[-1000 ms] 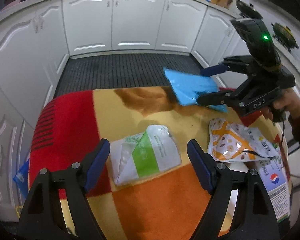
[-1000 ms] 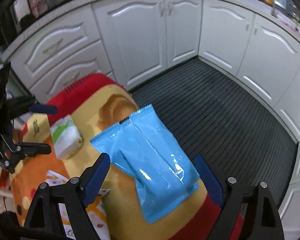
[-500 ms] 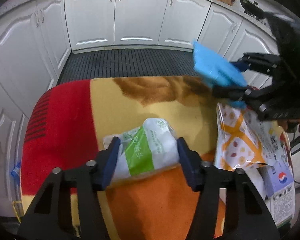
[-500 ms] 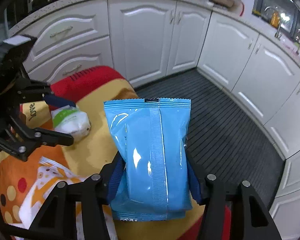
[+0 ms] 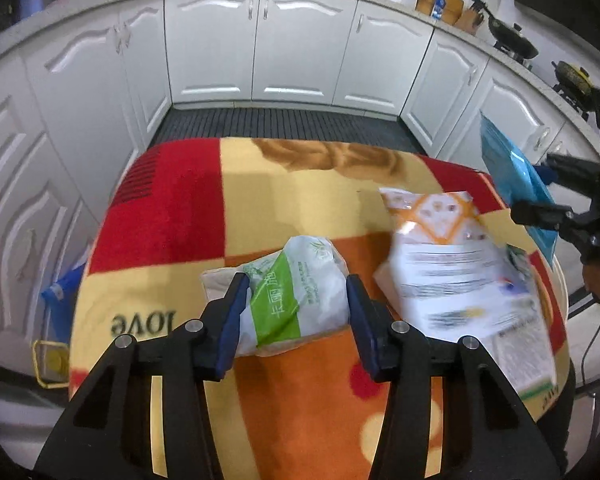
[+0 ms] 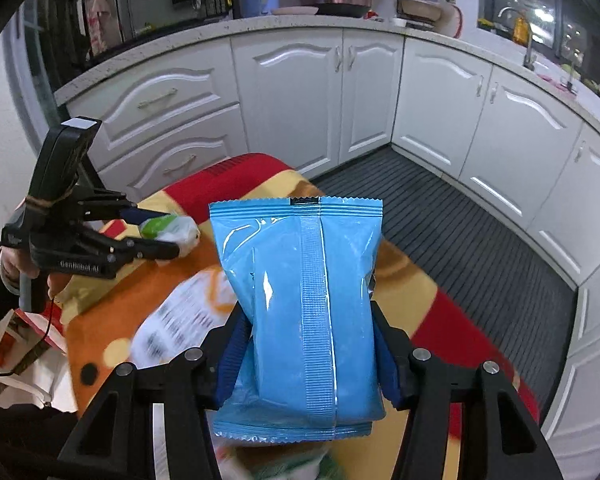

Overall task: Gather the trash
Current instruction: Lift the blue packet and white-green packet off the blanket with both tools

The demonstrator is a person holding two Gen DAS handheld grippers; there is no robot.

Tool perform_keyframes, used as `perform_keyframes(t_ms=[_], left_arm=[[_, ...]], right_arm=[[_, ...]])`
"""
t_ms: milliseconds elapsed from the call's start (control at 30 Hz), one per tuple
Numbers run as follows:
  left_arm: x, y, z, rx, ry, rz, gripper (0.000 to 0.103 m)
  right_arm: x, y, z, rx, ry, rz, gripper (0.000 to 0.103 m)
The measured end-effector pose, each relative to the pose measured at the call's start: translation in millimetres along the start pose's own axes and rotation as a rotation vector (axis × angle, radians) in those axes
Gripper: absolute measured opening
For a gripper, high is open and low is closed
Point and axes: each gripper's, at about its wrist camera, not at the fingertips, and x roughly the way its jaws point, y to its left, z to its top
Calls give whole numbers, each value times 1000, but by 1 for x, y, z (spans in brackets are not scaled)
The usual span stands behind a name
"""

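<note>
both sets of jaws are clamped on trash. the left gripper (image 5: 296,310) has just been closing, and its blue pads are pressed on the two sides of the white-and-green packet (image 5: 288,292), which bulges forward between them. the right gripper (image 6: 306,354) is closed on the blue packet (image 6: 300,300), gripped across its lower part with its long axis running straight out from the jaws and its crimped top edge farthest away.

both packets appear lifted clear of the patterned blanket (image 5: 172,208) that covers the table, though for the white-and-green one this cannot be told for certain. one piece is seen left on the blanket: the orange-and-white bag (image 5: 452,276), lying flat just to the right of the left gripper, its length running from the far middle toward the near right edge. it is judged to lie between the two hands, somewhat nearer the left.

no bin is made out with certainty. a white carrier bag (image 6: 16,372) is seen low beside the table below the left hand; its contents cannot be told. a blue object (image 5: 60,300) sits on the floor at the table's left.
</note>
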Motion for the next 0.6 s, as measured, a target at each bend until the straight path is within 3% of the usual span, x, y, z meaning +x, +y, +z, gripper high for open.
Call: perform_keyframes(t_ms=[200, 600], left_arm=[[-37, -32, -19, 8, -43, -30, 47], [-59, -113, -32, 86, -101, -56, 47]], right_arm=[[-38, 21, -41, 82, -38, -44, 54], [-85, 30, -109, 305, -106, -109, 55]])
